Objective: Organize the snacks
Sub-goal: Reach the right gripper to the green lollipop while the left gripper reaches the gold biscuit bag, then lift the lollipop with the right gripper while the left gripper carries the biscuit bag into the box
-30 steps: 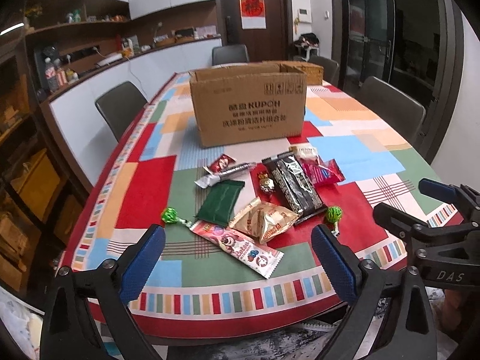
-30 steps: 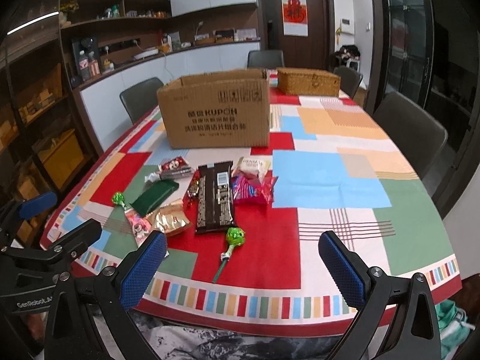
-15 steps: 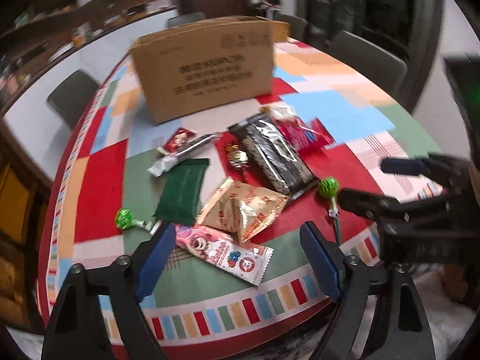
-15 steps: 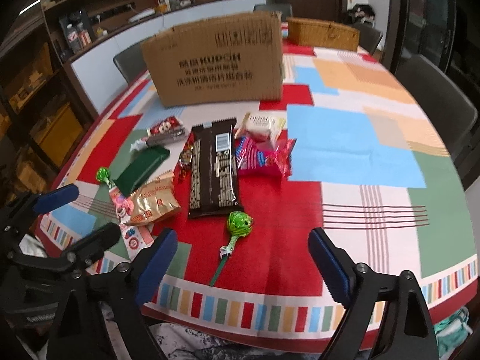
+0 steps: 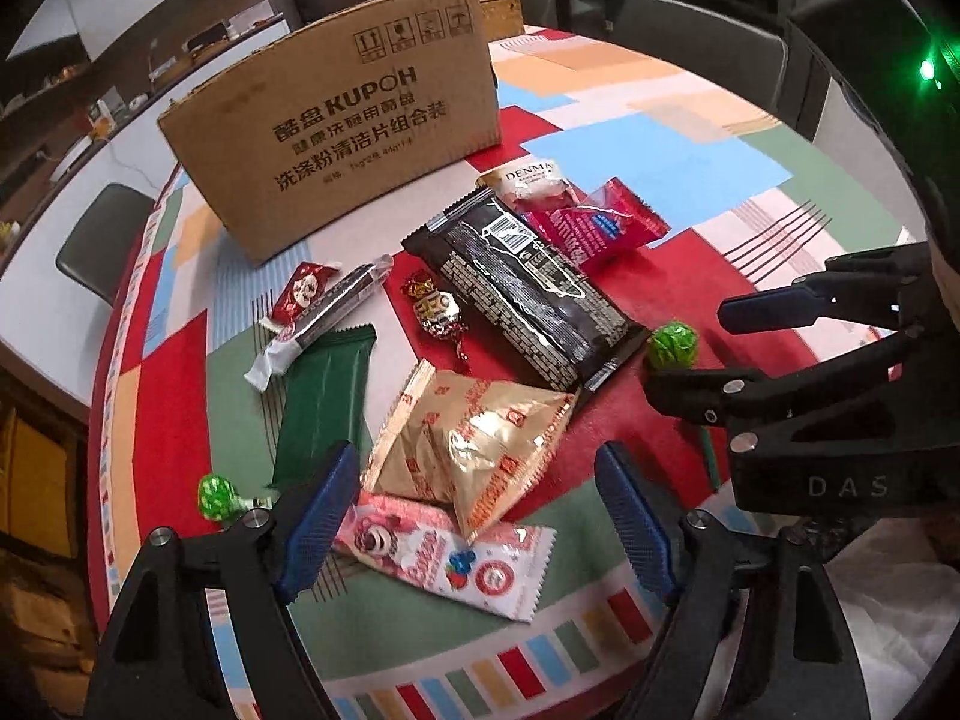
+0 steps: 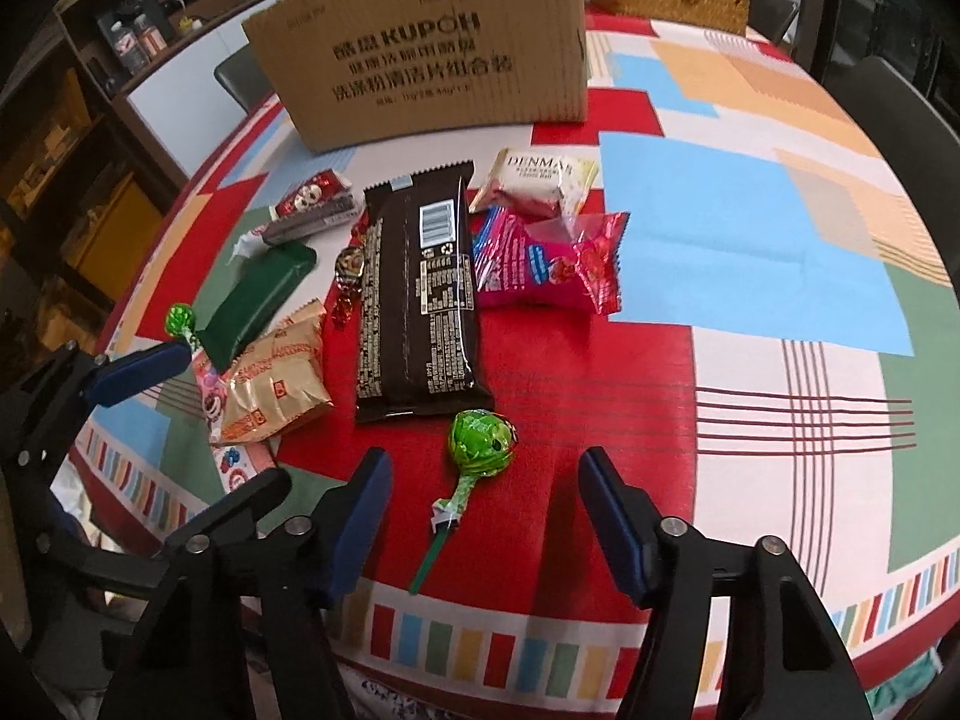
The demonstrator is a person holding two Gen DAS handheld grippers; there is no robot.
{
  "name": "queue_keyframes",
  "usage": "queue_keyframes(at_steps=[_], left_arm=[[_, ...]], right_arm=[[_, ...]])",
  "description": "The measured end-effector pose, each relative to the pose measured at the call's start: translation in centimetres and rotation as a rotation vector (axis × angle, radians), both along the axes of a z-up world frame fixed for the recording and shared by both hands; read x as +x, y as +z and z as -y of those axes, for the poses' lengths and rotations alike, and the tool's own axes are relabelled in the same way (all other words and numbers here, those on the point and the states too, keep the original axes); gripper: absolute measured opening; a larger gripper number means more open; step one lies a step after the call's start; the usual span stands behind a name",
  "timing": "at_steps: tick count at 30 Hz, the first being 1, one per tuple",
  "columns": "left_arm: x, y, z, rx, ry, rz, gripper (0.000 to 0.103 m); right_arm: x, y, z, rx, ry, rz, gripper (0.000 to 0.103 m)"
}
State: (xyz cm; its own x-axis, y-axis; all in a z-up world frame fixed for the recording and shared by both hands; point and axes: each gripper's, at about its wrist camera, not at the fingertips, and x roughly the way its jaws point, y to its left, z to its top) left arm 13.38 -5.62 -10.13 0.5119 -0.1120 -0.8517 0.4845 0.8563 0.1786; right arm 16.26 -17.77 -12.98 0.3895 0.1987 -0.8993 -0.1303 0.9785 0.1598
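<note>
- Step in hand, as I judge it: the approach for a first pick. Nothing is lifted yet; all snacks lie on the desk [image 6: 750,252] in front of the box [image 6: 432,54].
- The right gripper [image 6: 480,516] is spread wide and holds nothing. It hangs low over the desk edge with the lollipop [image 6: 483,435] between its fingers, the stick pointing toward 7 o'clock.
- The left gripper [image 5: 474,516] is also wide and holds nothing. It straddles the near end of the gold bag [image 5: 474,438] and the pink packet [image 5: 444,558] under it.
- Next move, probably: the right gripper goes lower, shuts on the lollipop's head or stick, then carries it to the box at 12 o'clock.
- The lollipop has a round head in crinkled green foil and a thin green stick; it lies flat on a red patch, just below the black pack [image 6: 417,300].
- A second lollipop [image 5: 215,497] lies at 9 o'clock of the left gripper.
</note>
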Motion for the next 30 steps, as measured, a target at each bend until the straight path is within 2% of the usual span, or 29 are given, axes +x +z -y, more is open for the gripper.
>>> queue_keyframes(at_steps=[6, 8, 10, 13, 18, 19, 24, 30], left_arm=[[0.9, -0.7, 0.9, 0.057, -0.036, 0.028, 0.081], [1.1, -0.8, 1.0, 0.059, -0.044, 0.029, 0.078], [1.4, -1.0, 0.9, 0.048, -0.044, 0.019, 0.069], [1.9, -1.2, 0.7, 0.016, -0.041, -0.017, 0.061], [2.3, -1.2, 0.4, -0.029, -0.028, -0.032, 0.051], [2.4, -1.2, 0.3, -0.039, -0.024, -0.035, 0.045], [2.6, -1.0, -0.3, -0.095, -0.006, -0.055, 0.041], [2.5, 0.3, -1.0, -0.158, 0.035, -0.039, 0.039]], right_arm=[[0.9, -0.8, -0.1, -0.003, 0.01, -0.036, 0.056], [1.2, -0.9, -0.3, -0.007, 0.013, -0.045, 0.056], [1.3, -0.9, -0.4, -0.012, 0.018, -0.043, 0.054], [1.5, -0.9, -0.6, -0.019, 0.022, -0.046, 0.052], [1.8, -0.8, -0.7, -0.028, 0.021, -0.05, 0.033], [1.8, -0.8, -0.7, -0.029, 0.021, -0.05, 0.029], [1.8, -0.8, -0.7, -0.022, 0.02, -0.052, 0.027], [1.6, 0.3, -0.5, -0.022, 0.021, -0.016, 0.027]])
